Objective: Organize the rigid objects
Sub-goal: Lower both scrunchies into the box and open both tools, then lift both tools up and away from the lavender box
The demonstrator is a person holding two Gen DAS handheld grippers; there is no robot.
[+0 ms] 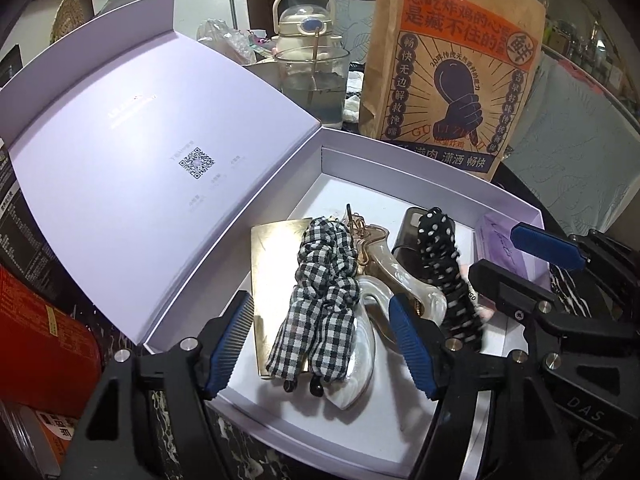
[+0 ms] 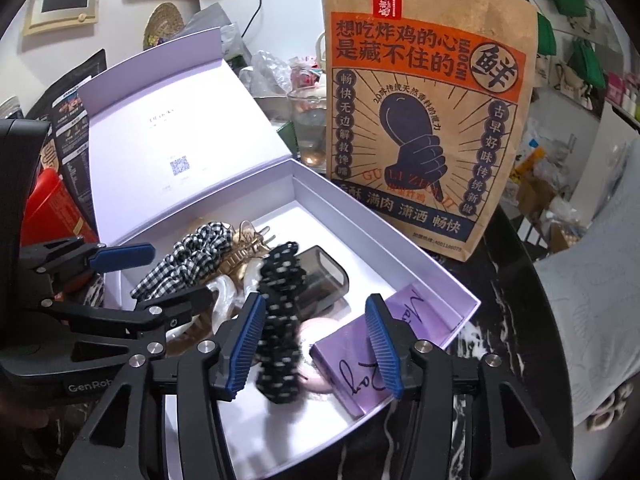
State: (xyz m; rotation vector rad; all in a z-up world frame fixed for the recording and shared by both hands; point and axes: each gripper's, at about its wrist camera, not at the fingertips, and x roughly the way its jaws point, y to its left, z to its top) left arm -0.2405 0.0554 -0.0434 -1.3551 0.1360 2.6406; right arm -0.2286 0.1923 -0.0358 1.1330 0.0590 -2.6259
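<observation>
1. A white box [image 1: 420, 152] with its hinged lid [image 1: 132, 152] thrown open to the left is seen on a dark marbled table [image 2: 500, 280].
2. Several hair accessories are gathered inside the box, toward its near and middle part.
3. A black-and-white gingham headband [image 1: 320, 300] is laid lengthwise, partly over a gold rectangular plate [image 1: 276, 280] on the left.
4. A pearly white hair clip [image 1: 372, 320] is found just right of the gingham piece, with a gold claw clip [image 1: 360, 228] at its far end.
5. A black polka-dot headband [image 1: 448, 272] is placed to the right of those, over a smoky translucent case [image 2: 320, 276].
6. A purple card [image 2: 360, 368] with handwriting is tucked in the box's right near corner, beside a pale pink round item [image 2: 316, 380].
7. The left gripper [image 1: 320, 344] is held over the near edge of the box, its blue-padded jaws parted widely on either side of the gingham headband and pearly clip; nothing is pressed by the pads.
8. The right gripper [image 2: 316, 352] is likewise parted, with the polka-dot headband lying in the gap just beside the left pad; no grip is seen.
9. A brown paper bag [image 2: 424, 120] printed in orange and navy is stood upright just beyond the box.
10. A glass of water [image 1: 312, 84] and a white kettle-like bottle [image 1: 304, 24] are seen farther back.
</observation>
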